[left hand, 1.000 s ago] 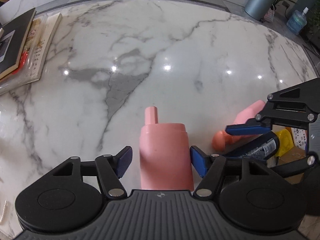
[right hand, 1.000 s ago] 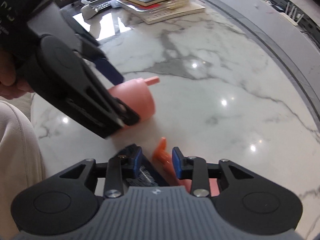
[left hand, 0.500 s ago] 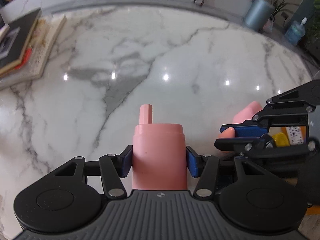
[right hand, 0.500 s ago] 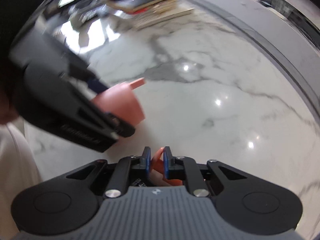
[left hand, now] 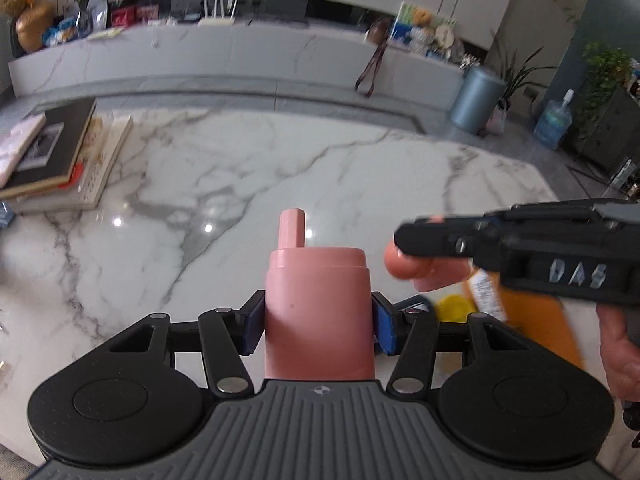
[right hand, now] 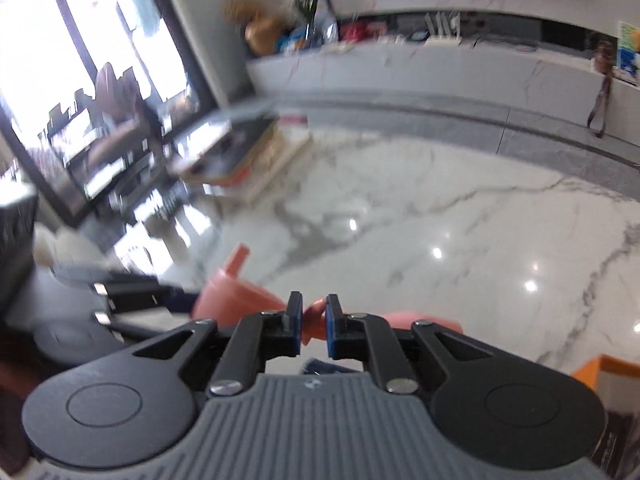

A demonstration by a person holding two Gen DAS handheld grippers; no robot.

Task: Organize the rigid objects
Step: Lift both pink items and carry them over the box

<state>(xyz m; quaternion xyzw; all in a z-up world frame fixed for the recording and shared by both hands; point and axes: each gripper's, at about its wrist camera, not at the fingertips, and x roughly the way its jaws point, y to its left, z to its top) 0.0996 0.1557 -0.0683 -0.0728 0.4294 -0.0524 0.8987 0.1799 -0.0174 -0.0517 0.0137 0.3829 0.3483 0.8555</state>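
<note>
A: Two grippers, each clamped on something pink; why both at once?

B: Probably to clear two pieces in one go, though that is a guess; the left gripper (left hand: pixel 318 322) has its blue pads (left hand: pixel 383 328) pressed flat on either side of the pink bottle (left hand: pixel 318 312), low on the wide body, so the bottle sits upright with its narrow neck pointing away and cannot swing.

A: And the right gripper (right hand: pixel 311 322)?

B: Its jaws are nearly together, pinching the thin orange-pink end of a second pink object (right hand: pixel 314 320); a slim part needs a narrow grip.

A: Where are they, relative to the marble table (left hand: pixel 360 184)?

B: Both look lifted clear of it, side by side; the yellow-capped items (left hand: pixel 454 306) and the orange box (left hand: pixel 536 320) lie below, likely where the sorting happens.
</note>
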